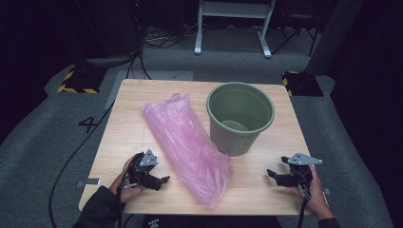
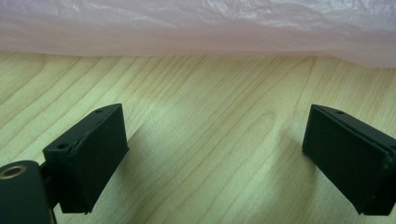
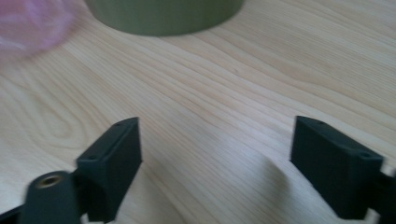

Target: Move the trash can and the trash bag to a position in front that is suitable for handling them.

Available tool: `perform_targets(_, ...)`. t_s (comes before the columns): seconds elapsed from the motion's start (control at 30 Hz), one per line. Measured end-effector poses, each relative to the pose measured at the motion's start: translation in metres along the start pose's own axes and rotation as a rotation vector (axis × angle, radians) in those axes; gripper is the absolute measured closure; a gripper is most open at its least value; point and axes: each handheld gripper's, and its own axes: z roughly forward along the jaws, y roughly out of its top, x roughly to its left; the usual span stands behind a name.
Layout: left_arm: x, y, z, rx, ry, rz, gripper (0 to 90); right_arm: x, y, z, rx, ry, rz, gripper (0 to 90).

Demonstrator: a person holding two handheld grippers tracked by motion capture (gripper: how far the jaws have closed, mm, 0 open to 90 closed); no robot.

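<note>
A crumpled pink plastic bag (image 1: 187,142) lies lengthwise across the middle of the wooden table (image 1: 123,128). To its right stands an upright green plastic bin (image 1: 240,116), nothing visible inside. My left gripper (image 1: 159,180) rests low near the front left, jaws pointing at the bag's side, open with bare wood between them; the bag (image 2: 196,28) runs across just beyond the jaws. My right gripper (image 1: 273,175) sits at the front right, open, aimed leftward. In the right gripper view the bin's base (image 3: 163,16) and a blurred bit of the bag (image 3: 32,23) lie ahead.
The table stands on grey carpet with black cables (image 1: 76,152) trailing off its left side. Yellow-and-black striped blocks (image 1: 78,80) sit beyond the far corners. A white frame's legs (image 1: 233,28) stand farther back.
</note>
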Motion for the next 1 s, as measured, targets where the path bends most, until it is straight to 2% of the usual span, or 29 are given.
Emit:
perform_targets(0.07,-0.001,-0.001,-0.001,0.001,0.002,-0.004,6.3,0.003,0.002,0.0,-0.002,0.017,-0.018,15.0)
perform_targets(0.23,-0.002,-0.003,-0.003,-0.001,0.011,-0.013,6.3,0.019,0.011,-0.003,-0.043,0.054,-0.068,20.0)
perform_targets(0.3,-0.003,-0.004,-0.004,-0.001,0.016,-0.02,6.3,0.026,0.016,-0.005,-0.067,0.084,-0.078,20.6)
perform_targets(0.5,-0.003,-0.004,-0.004,0.0,0.017,-0.022,6.0,0.053,0.03,-0.008,-0.121,0.141,-0.118,24.6)
perform_targets(0.63,-0.002,-0.004,-0.003,0.0,0.016,-0.02,5.8,0.072,0.036,-0.004,-0.123,0.167,-0.161,26.0)
perform_targets(0.67,-0.002,-0.004,-0.003,0.0,0.016,-0.02,5.8,0.072,0.036,-0.004,-0.123,0.167,-0.161,26.0)
perform_targets(0.7,-0.002,-0.004,-0.003,0.0,0.016,-0.021,5.8,0.08,0.039,0.0,-0.124,0.205,-0.167,26.3)
perform_targets(1.0,-0.002,-0.004,-0.003,0.0,0.016,-0.021,5.9,0.098,0.046,0.022,-0.108,0.256,-0.197,25.7)
